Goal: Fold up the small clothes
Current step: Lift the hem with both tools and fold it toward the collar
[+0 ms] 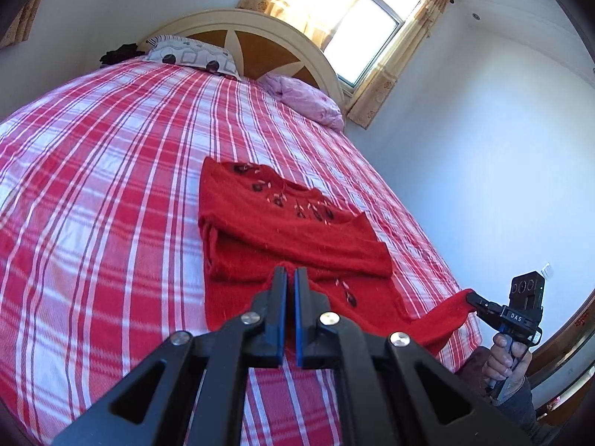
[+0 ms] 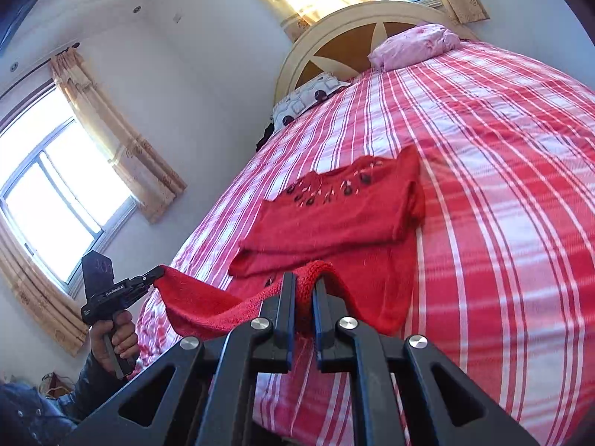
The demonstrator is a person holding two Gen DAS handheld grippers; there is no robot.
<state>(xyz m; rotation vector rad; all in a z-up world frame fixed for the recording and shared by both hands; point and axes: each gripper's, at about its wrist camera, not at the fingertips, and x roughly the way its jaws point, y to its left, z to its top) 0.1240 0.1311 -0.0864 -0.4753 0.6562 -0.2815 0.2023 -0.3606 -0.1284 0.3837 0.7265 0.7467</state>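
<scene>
A red knit sweater (image 1: 286,223) with dark beaded trim at the neck lies on the red plaid bed sheet (image 1: 111,186), its sleeves folded in across the body. My left gripper (image 1: 290,273) is shut on the near hem, which is lifted off the bed. My right gripper (image 1: 471,297) pinches the other hem corner, out past the bed's right edge. In the right wrist view the sweater (image 2: 334,219) rises to my right gripper (image 2: 305,284), shut on a bunched fold of knit. The left gripper (image 2: 156,273) holds the far corner, and the hem sags between the two.
A patterned pillow (image 1: 193,54) and a pink bundle (image 1: 308,100) lie by the arched headboard (image 1: 260,33). Something dark (image 1: 121,54) sits at the bed's far left corner. Curtained windows (image 1: 368,29) are behind. A hand (image 1: 502,356) grips the right handle beside the bed edge.
</scene>
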